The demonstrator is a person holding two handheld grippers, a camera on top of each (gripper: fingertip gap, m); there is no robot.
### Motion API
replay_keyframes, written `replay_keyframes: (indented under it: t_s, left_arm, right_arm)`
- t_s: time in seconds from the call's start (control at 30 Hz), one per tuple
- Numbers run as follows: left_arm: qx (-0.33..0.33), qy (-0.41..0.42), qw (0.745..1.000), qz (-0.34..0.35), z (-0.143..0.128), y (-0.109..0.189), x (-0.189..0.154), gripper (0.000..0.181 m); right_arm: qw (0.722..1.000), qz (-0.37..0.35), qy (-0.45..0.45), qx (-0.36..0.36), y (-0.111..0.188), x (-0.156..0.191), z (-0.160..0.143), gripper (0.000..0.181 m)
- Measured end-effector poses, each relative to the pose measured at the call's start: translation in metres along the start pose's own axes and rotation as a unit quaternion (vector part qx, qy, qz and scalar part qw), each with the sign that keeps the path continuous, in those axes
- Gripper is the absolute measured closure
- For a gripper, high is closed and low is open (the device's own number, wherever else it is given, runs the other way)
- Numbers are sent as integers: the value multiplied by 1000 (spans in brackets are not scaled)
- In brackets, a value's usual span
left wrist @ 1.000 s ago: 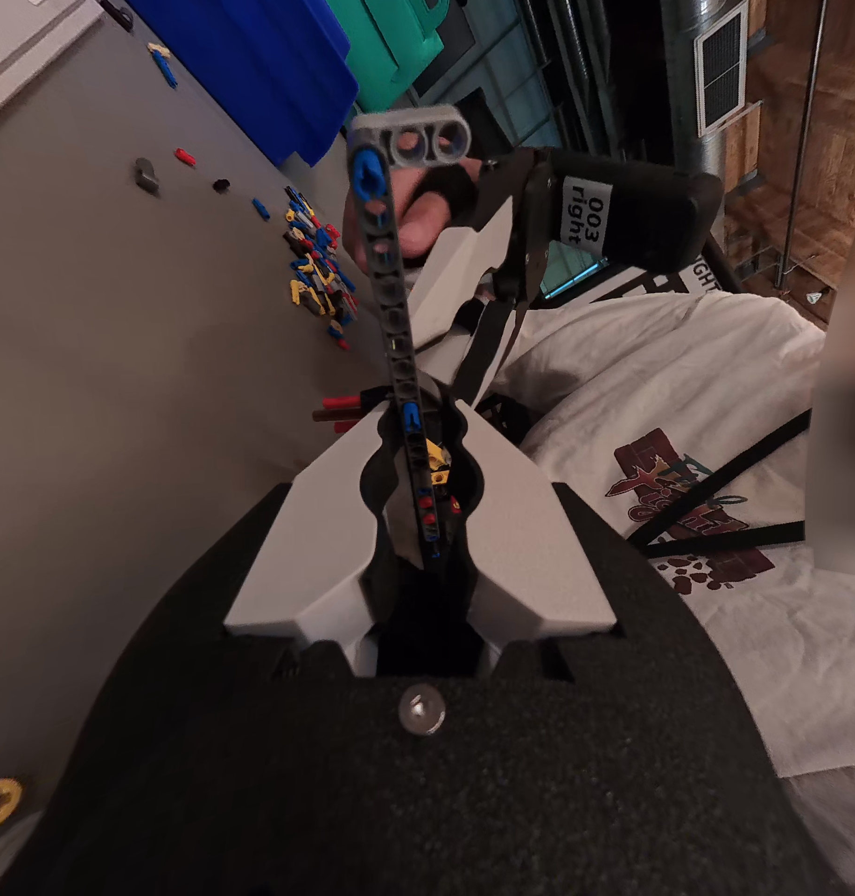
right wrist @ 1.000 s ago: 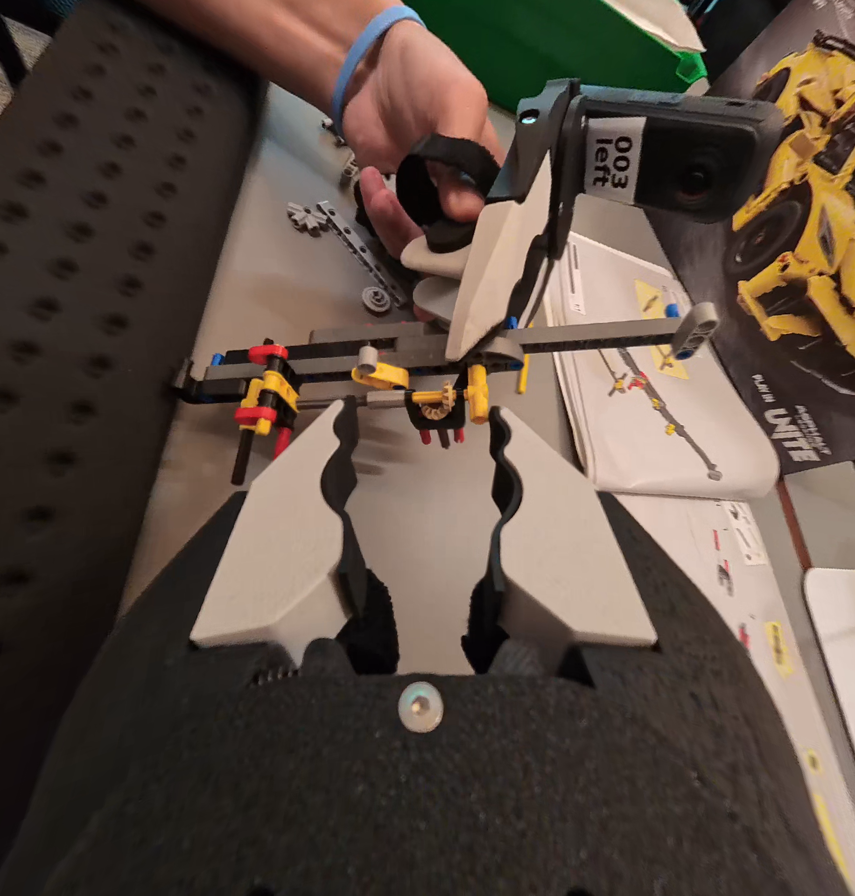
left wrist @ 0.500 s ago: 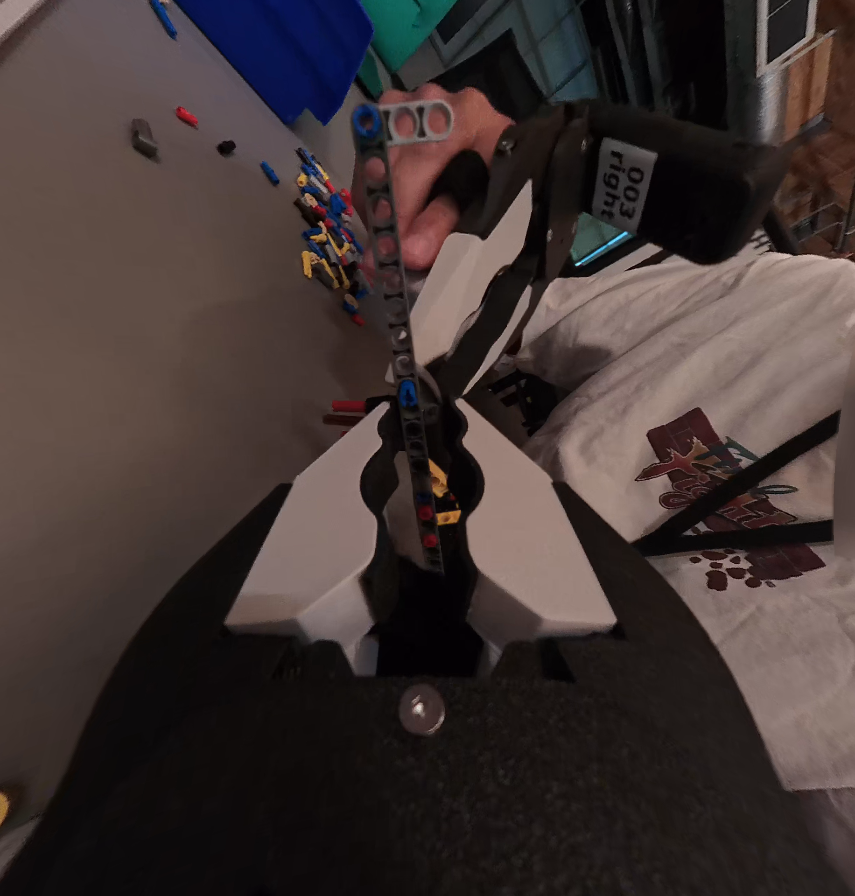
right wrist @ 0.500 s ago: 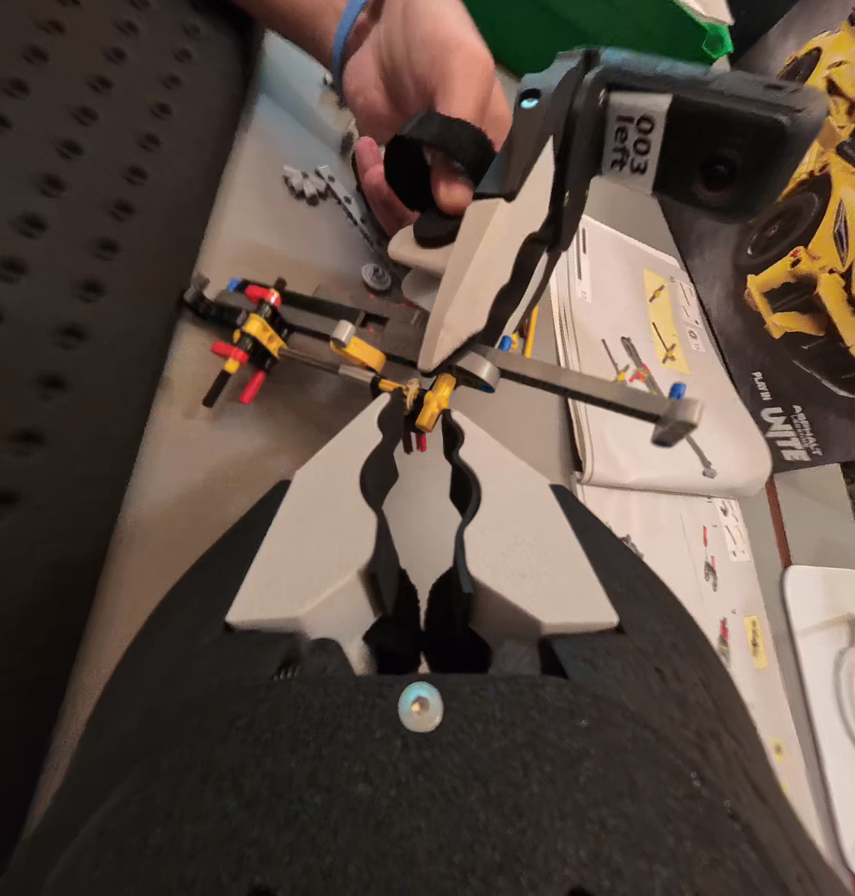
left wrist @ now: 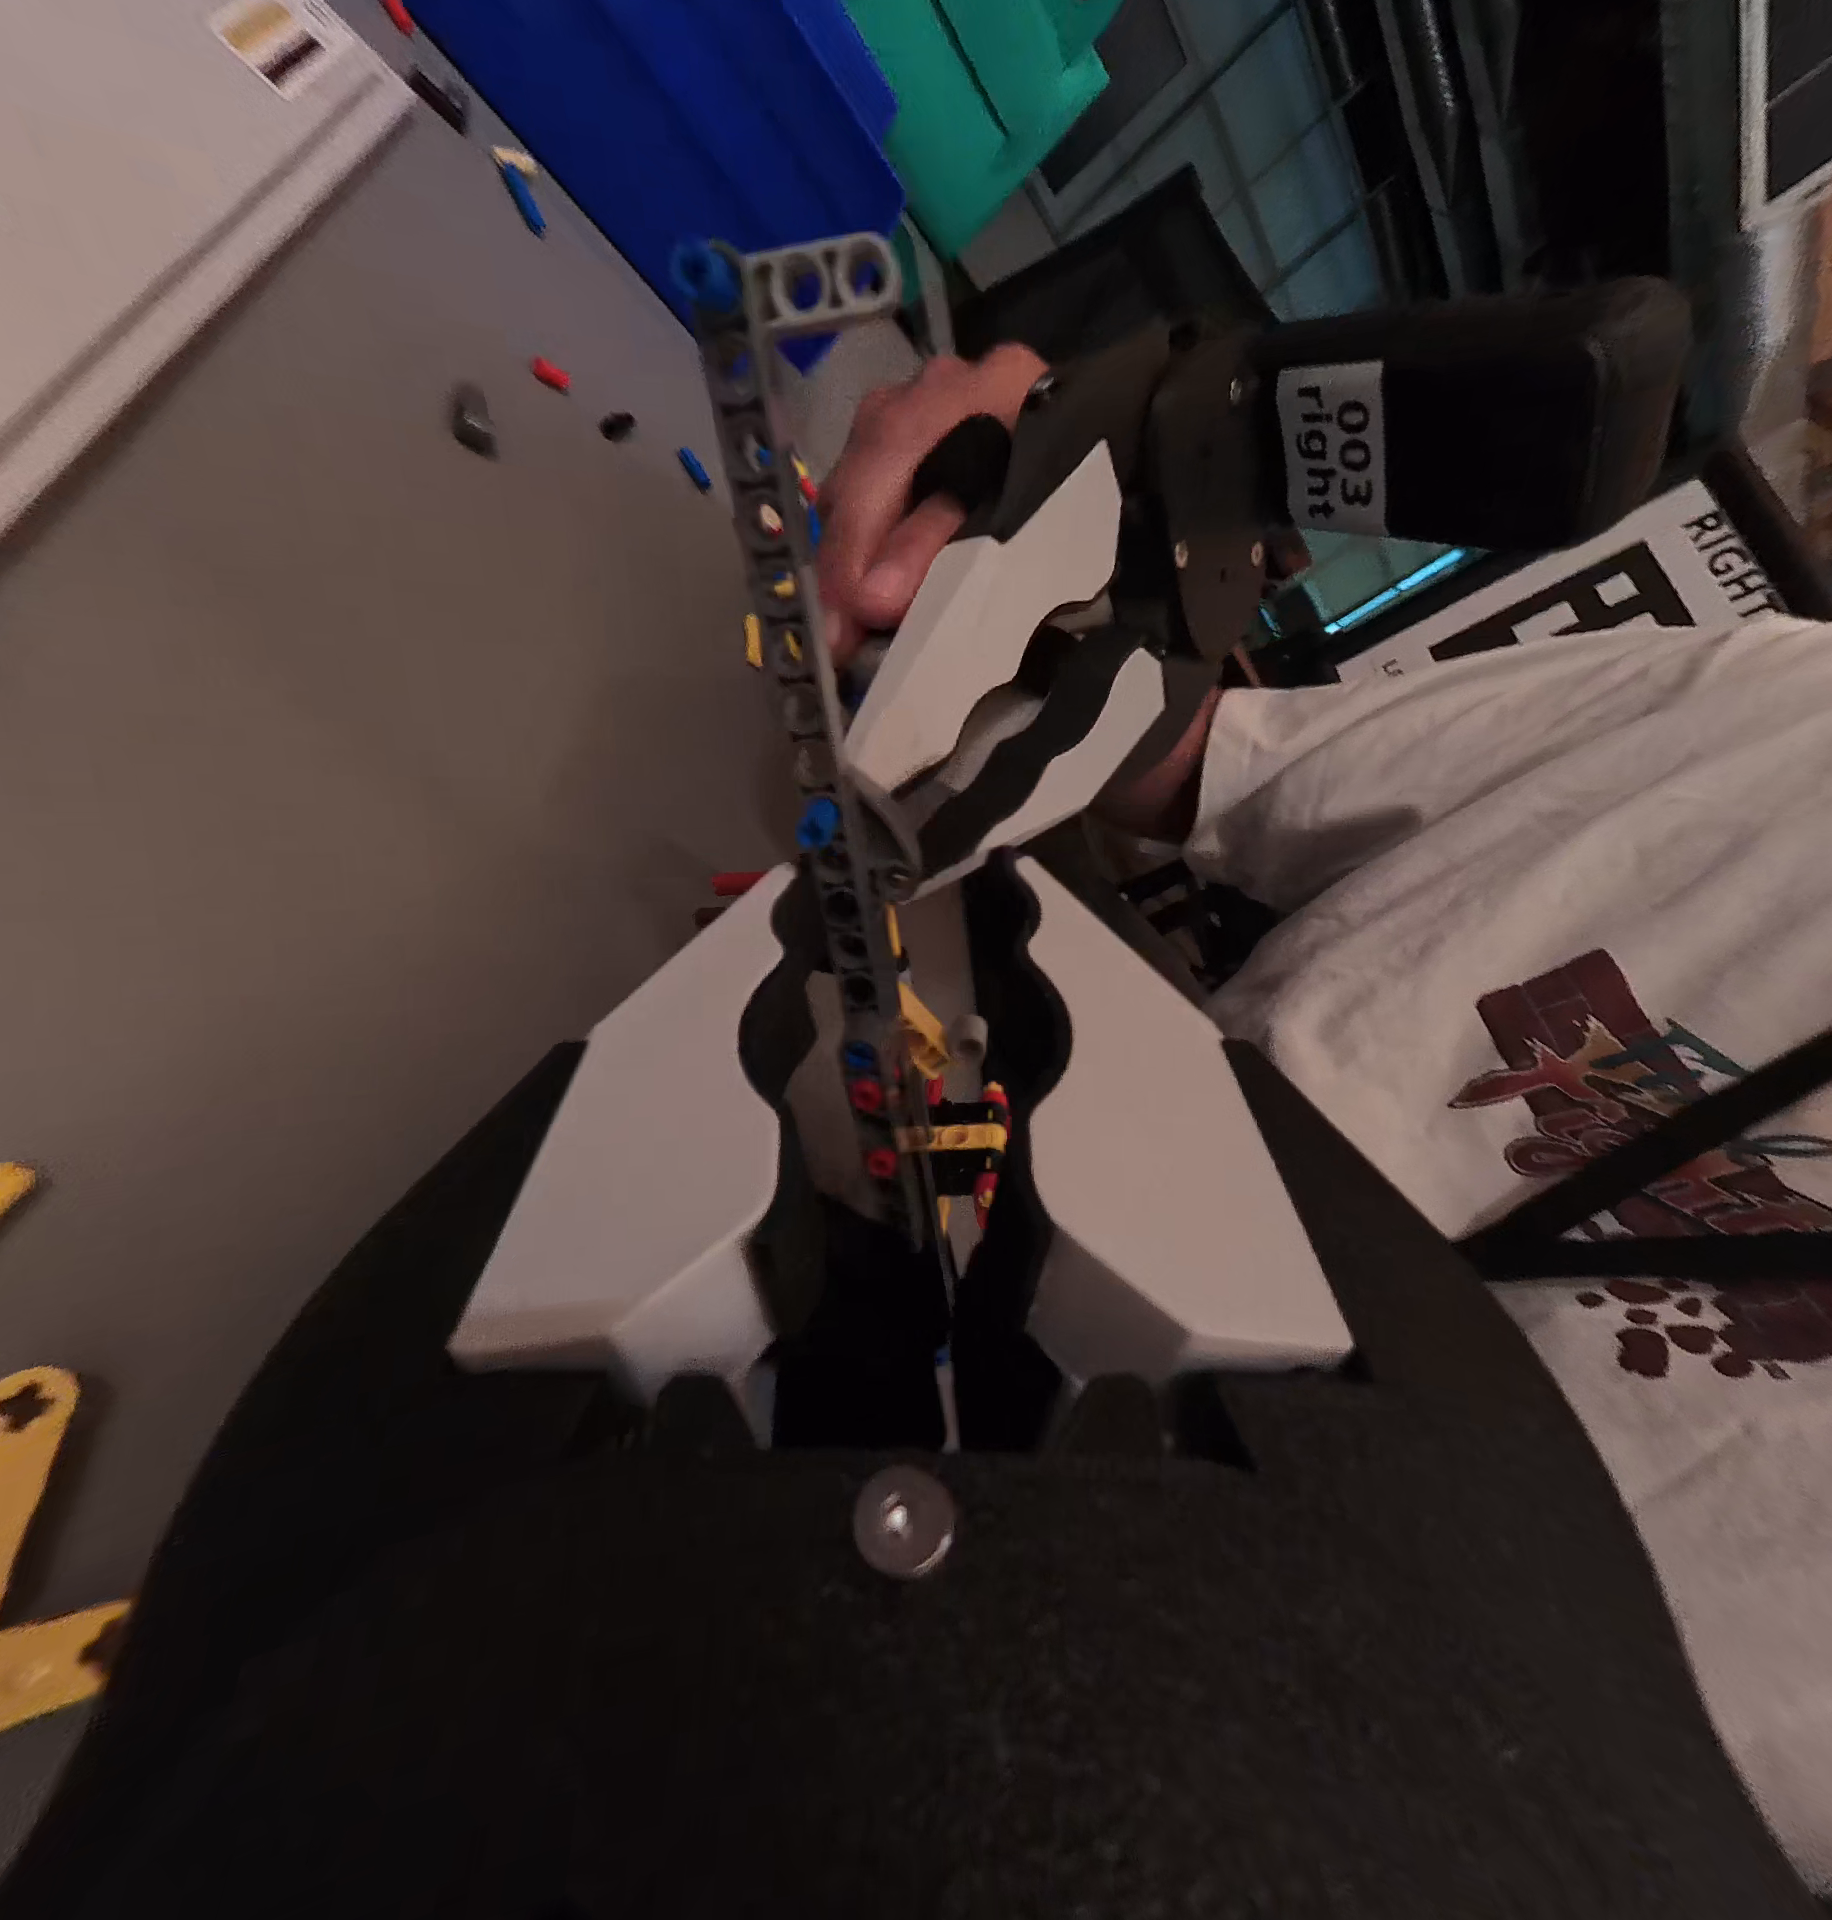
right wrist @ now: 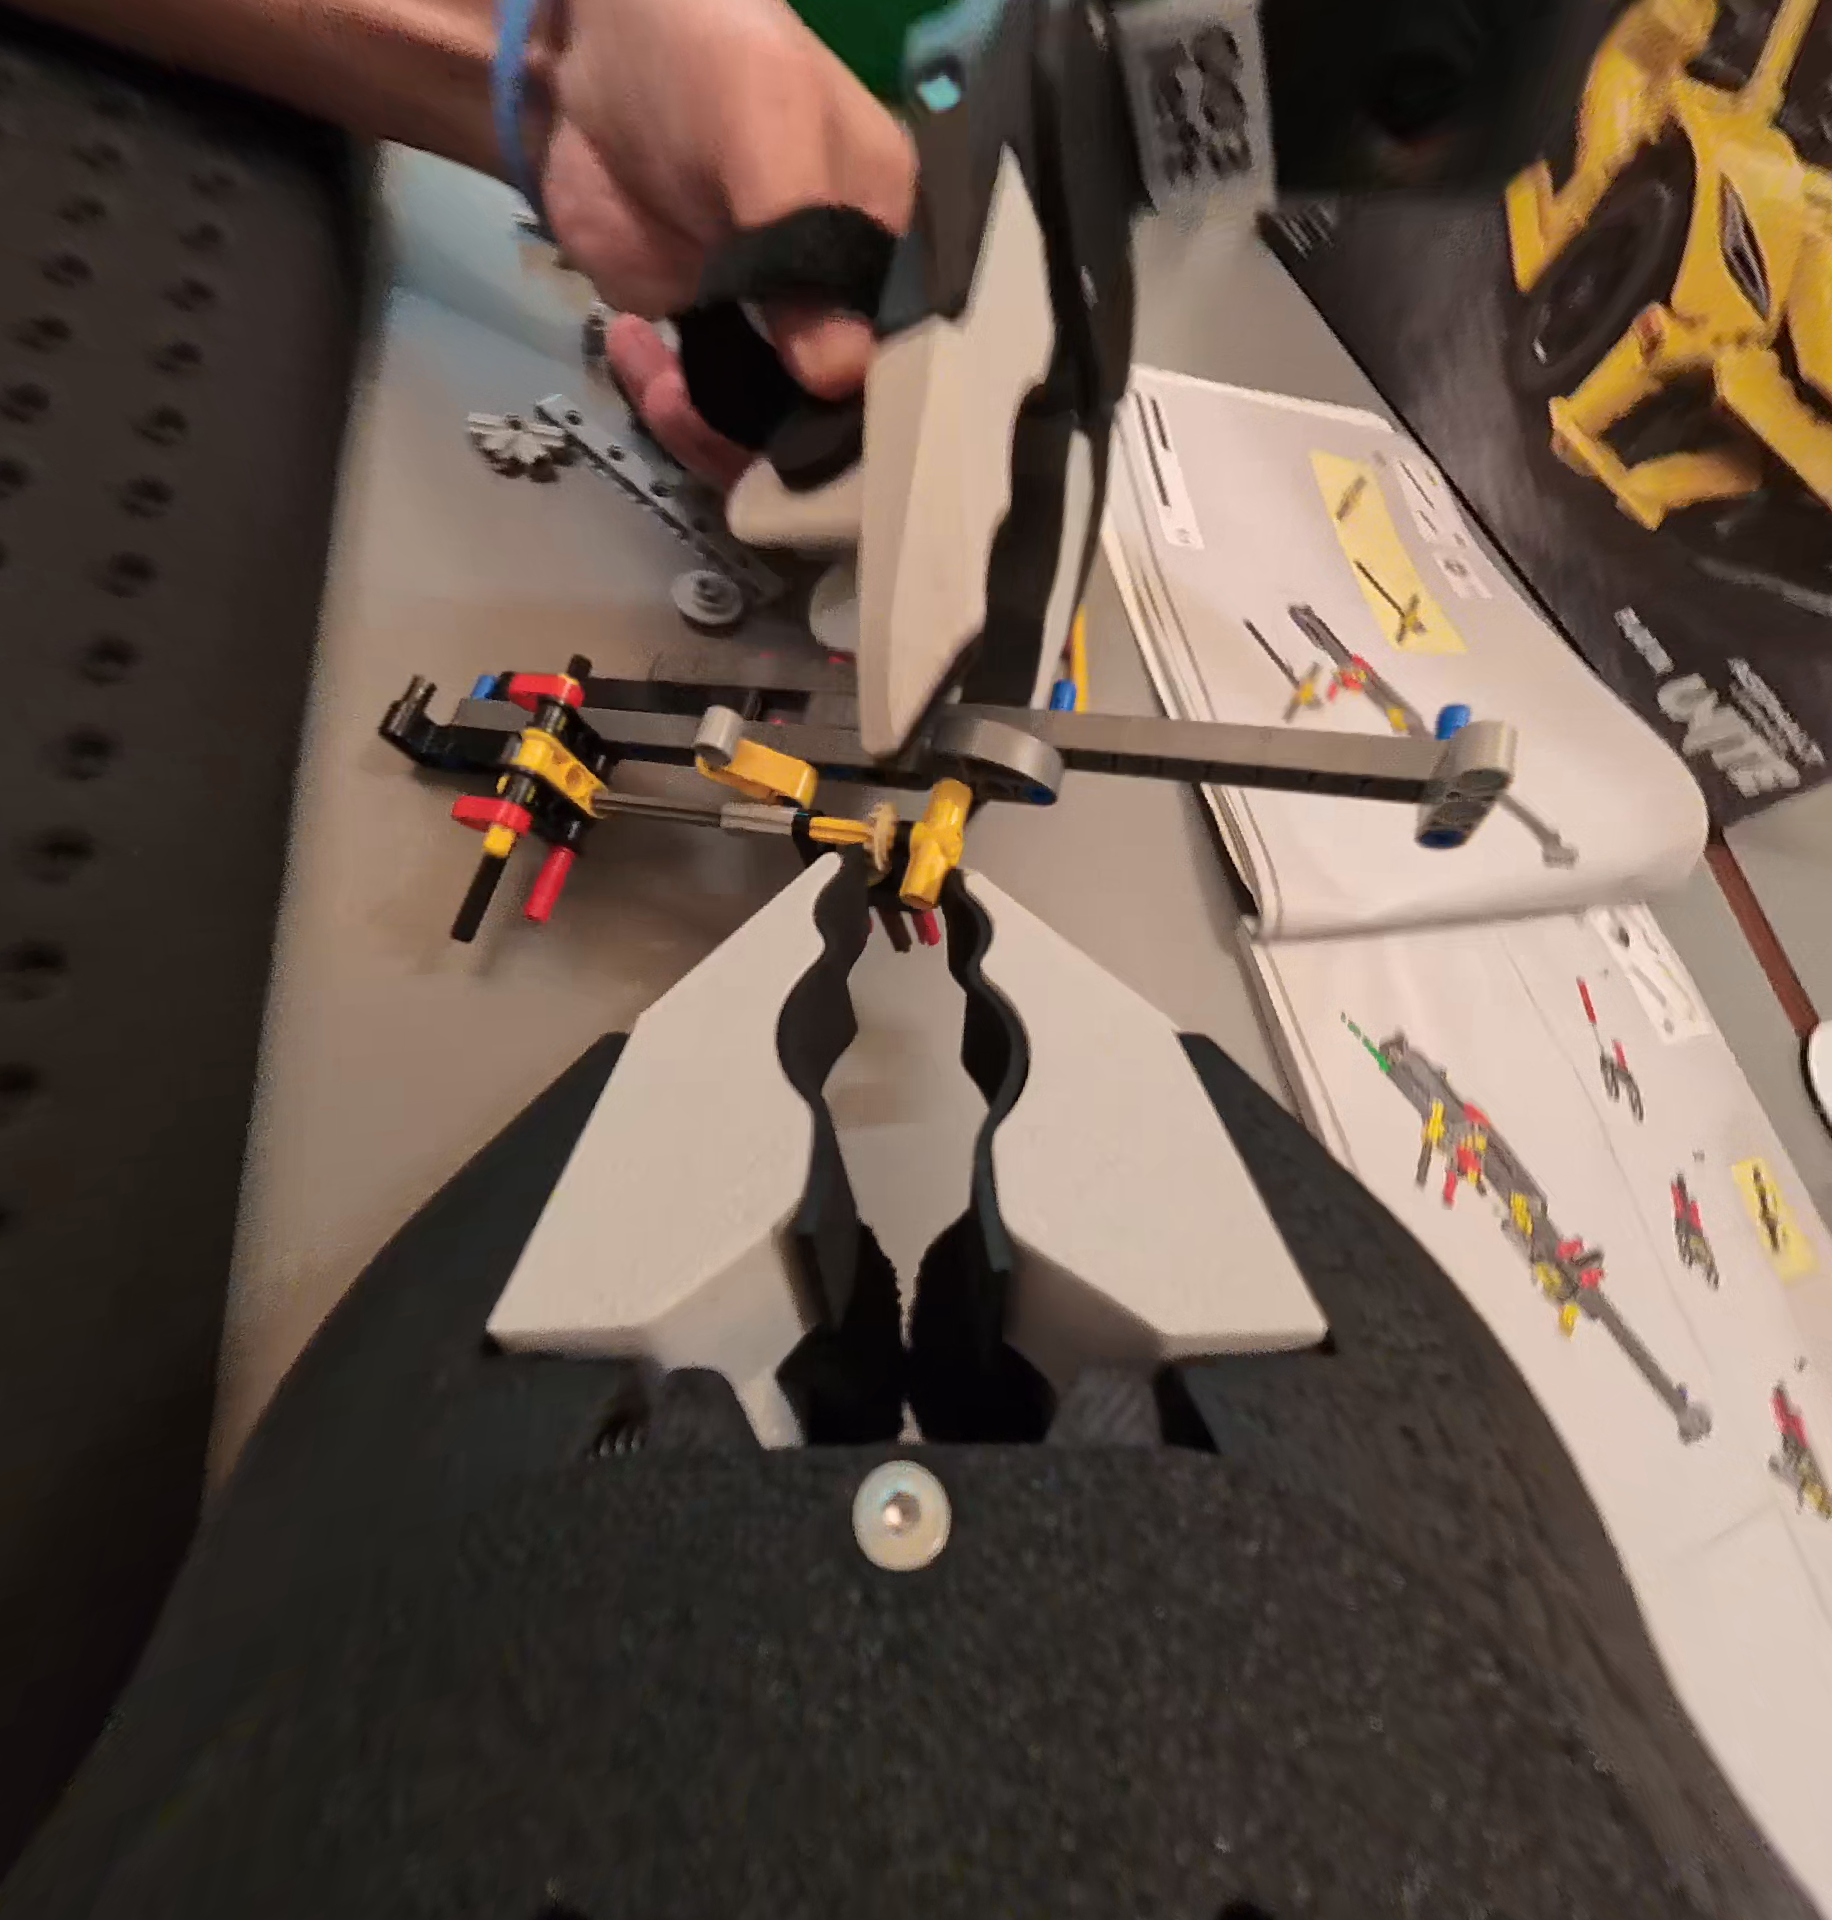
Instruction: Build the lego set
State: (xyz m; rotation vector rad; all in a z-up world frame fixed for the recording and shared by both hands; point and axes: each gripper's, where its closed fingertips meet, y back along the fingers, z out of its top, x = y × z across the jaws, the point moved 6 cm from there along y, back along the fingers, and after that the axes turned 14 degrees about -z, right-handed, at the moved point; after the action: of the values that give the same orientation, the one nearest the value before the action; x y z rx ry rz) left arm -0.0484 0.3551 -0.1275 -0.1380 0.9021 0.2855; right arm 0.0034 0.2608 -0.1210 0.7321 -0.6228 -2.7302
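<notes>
both jaws are nearly closed on the same build: the left gripper (left wrist: 896,883) has its pale grey, matte plastic fingers (left wrist: 673,1122) with wavy black inner pads pinched around the middle of the lego technic assembly (right wrist: 891,769), and in the right wrist view that gripper (right wrist: 927,717) comes down from above with its tip on the long dark grey beam. the right gripper (right wrist: 896,883) has its fingertips drawn in close about the small yellow connector (right wrist: 933,836) and red pins hanging under the beam's centre, with only a narrow gap between its rippled pads; motion blur leaves it unclear whether the tips actually bite the connector, though they appear to. the assembly is a slim studless beam full of round holes, with blue pins, a light grey rounded end piece (left wrist: 824,286), yellow angled connectors and a black-and-red cluster (right wrist: 522,774) at its far end, and it is held just above the smooth grey table (right wrist: 455,1039). each gripper body is covered in coarse black foam with a shiny screw. an open instruction booklet (right wrist: 1411,644) and a second printed sheet (right wrist: 1514,1195) lie to the right of the build, beside a dark box showing a yellow car (right wrist: 1670,291). loose small bricks (left wrist: 777,582) are scattered on the table in the left wrist view, beyond them blue (left wrist: 663,114) and green bins (left wrist: 974,104), and a white printed shirt (left wrist: 1514,935) fills the right.
</notes>
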Motion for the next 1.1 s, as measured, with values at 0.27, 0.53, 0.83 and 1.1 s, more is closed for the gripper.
replay_keyframes:
  t_s: [0.27,0.53,0.83,1.1]
  left_arm:
    - [10,-127,977,168,7,19,-14,135]
    - [157,-199,914,316,-43,11,-11,145]
    - [214,-195,883,369,-60,5,4,150]
    - [114,-92,955,259,-52,18,-4,152]
  right_arm:
    - [977,-81,-140,139,-6,-29,-34,168]
    - [958,-56,-171,222,-7,-25,-56,168]
    - [955,-2,-224,195,-6,-20,-64,167]
    - [967,9,-245,71,7,-29,-40,158]
